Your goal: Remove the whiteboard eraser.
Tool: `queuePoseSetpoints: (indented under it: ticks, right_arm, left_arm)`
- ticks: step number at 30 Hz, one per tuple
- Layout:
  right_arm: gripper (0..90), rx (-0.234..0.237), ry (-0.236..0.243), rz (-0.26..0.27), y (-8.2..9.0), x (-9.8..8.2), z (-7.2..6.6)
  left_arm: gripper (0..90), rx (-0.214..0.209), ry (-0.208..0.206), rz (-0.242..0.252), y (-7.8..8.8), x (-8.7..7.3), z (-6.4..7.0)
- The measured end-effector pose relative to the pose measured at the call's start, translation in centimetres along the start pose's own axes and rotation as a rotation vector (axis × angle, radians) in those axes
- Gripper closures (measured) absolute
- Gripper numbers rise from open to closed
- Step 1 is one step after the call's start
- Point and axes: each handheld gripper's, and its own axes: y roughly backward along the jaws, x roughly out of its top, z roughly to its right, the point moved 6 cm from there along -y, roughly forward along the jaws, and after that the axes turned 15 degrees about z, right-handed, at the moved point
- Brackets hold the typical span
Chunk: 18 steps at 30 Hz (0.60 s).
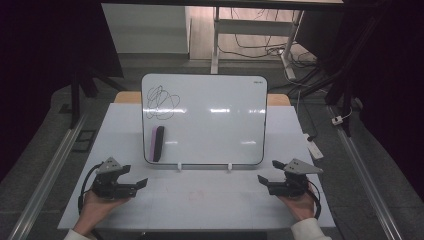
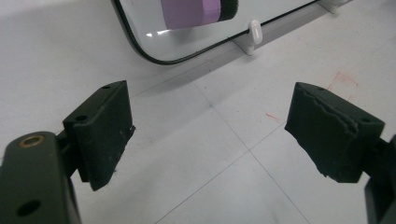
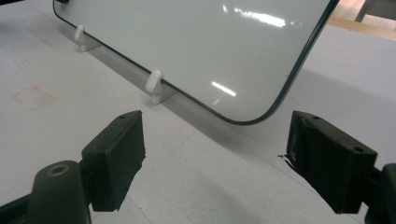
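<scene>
Hand-held gripper on the left (image 1: 136, 176) is resting low over the white counter (image 1: 210, 200), its jaws standing wide apart with nothing between them; the left gripper view is showing bare counter between its two black pads (image 2: 105, 135). Its partner, the right hand-held gripper (image 1: 267, 171), is sitting the same way on the other side, jaws spread and empty, and both are pointing inward toward each other. Each is being held by a hand (image 1: 97, 210) coming in from the near edge.

Just beyond them, the whiteboard (image 1: 210, 125) is standing propped on the counter, leaning back on two small white feet (image 1: 179, 166). A black scribble (image 1: 161, 103) is sitting in its upper left corner. Below that, an eraser (image 1: 157, 143) with a purple side and a dark top is clinging upright to the board near its lower left edge, probably by magnet. Faint red marks (image 3: 32, 97) are showing on the counter in front of the board.
</scene>
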Motion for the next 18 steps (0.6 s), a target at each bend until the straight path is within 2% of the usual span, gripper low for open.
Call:
queuePoseSetpoints:
  ticks: [2, 10, 18]
  right_arm:
    - [19.0, -0.002, 0.004, 0.005, 0.06, 0.03, -0.05]
    - [19.8, 0.000, 0.004, 0.005, 0.08, 0.06, -0.34]
    - [20.6, 0.009, 0.015, -0.001, -0.19, -0.02, -0.78]
  left_arm:
    - [15.2, -0.001, 0.012, 0.000, 0.08, -0.06, -0.07]
    - [15.5, -0.003, 0.009, -0.004, 0.04, -0.01, 0.02]
    - [16.4, 0.008, 0.027, 0.001, 0.47, 0.17, 0.09]
